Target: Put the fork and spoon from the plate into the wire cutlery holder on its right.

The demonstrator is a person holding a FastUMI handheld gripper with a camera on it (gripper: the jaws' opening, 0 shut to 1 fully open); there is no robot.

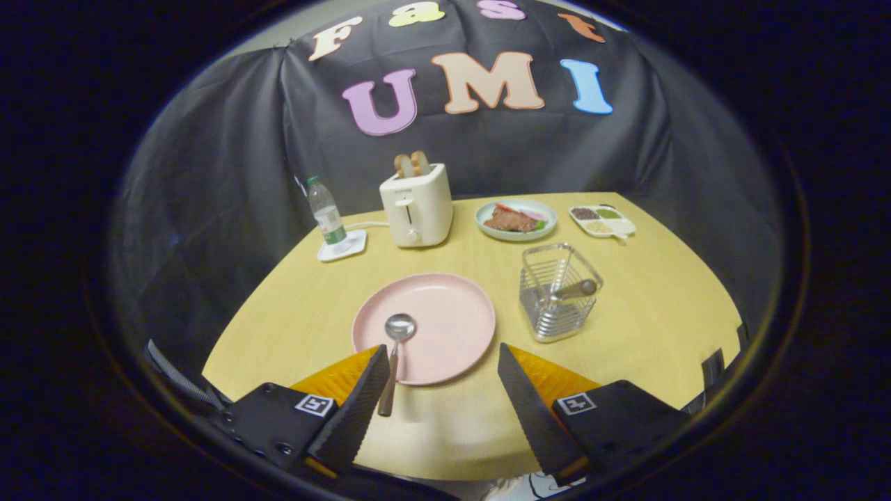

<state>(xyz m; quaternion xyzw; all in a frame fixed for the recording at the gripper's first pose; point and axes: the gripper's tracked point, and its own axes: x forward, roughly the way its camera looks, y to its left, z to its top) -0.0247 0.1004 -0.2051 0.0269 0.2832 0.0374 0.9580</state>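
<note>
A pink plate lies on the wooden table just ahead of my fingers. On it rests a spoon with a metal bowl and a wooden handle that hangs over the plate's near rim beside my left finger. To the plate's right stands the wire cutlery holder, with a wooden-handled utensil leaning inside it, its handle end at the rim. My gripper is open, held above the table's near side, with nothing between its fingers.
At the back of the table stand a white toaster with bread in it, a water bottle on a coaster, a green plate of food and a small divided condiment dish.
</note>
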